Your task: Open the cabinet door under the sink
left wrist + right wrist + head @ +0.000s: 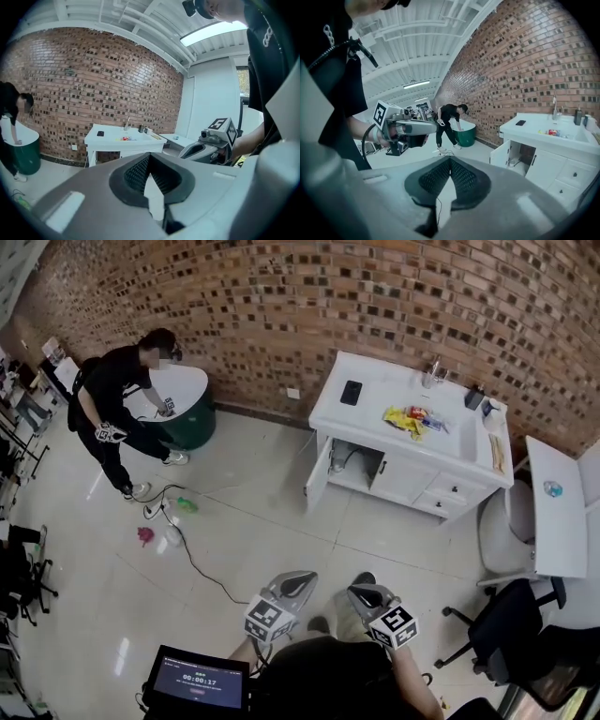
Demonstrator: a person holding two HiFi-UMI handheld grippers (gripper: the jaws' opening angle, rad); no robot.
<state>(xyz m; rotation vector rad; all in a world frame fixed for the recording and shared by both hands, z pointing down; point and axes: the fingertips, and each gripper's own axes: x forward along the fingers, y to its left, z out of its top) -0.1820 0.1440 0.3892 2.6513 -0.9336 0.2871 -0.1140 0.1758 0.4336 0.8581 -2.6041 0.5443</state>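
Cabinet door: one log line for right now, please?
cabinet door: open | left gripper: shut, empty | right gripper: shut, empty

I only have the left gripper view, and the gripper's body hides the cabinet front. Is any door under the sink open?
Observer: Yes. In the head view the leftmost door of the sink cabinet stands swung out.
Operator: And the door next to it?
Observer: That middle door is shut, its dark handle on the edge nearest the open side.
Operator: Is the right claw carrying anything?
Observer: No. The right gripper view shows the right claw shut and empty.
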